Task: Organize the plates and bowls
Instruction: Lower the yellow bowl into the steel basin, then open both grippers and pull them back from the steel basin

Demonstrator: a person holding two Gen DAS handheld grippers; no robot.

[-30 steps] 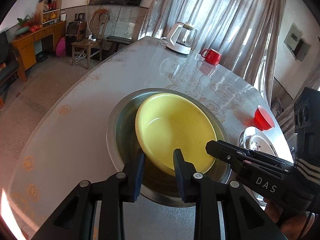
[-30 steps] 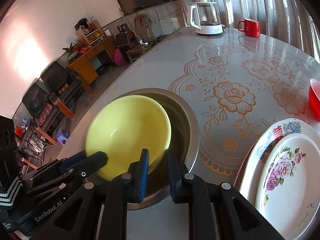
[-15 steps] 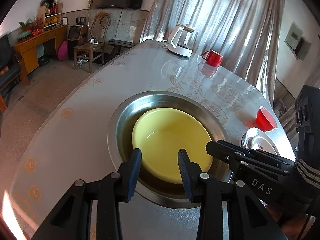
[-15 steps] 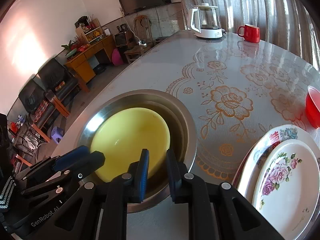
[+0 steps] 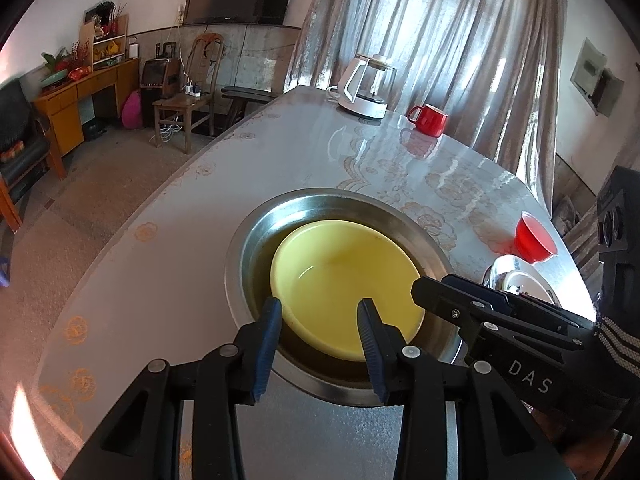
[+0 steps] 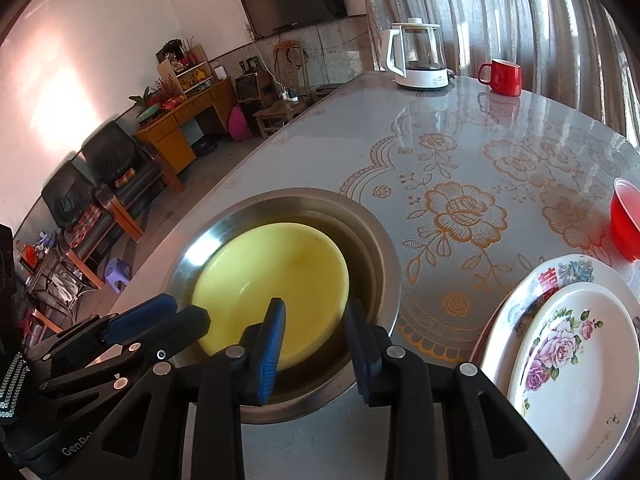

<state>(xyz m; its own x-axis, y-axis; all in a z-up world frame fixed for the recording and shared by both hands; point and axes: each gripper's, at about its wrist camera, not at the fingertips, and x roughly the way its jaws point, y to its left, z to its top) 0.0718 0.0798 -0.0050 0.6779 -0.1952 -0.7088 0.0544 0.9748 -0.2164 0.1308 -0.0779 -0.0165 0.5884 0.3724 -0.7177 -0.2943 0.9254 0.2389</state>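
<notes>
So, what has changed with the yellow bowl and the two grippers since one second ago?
The yellow bowl was tilted up, held at its near rim by both grippers; it now lies flat inside the steel basin. The left gripper and right gripper have opened and let it go. The floral plates, red mug, small red bowl and kettle stayed in place.

Black grippers, blue-padded jaws, silver screws, "DAS" lettering.

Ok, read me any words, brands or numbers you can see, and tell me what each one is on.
"DAS": on the right hand-held gripper.
"GenRo", cut off by the frame edge: on the left hand-held gripper.
Red character on the larger plate: partly covered, unreadable.
Script on the smaller plate: too small.
Kettle label: too small.
</notes>
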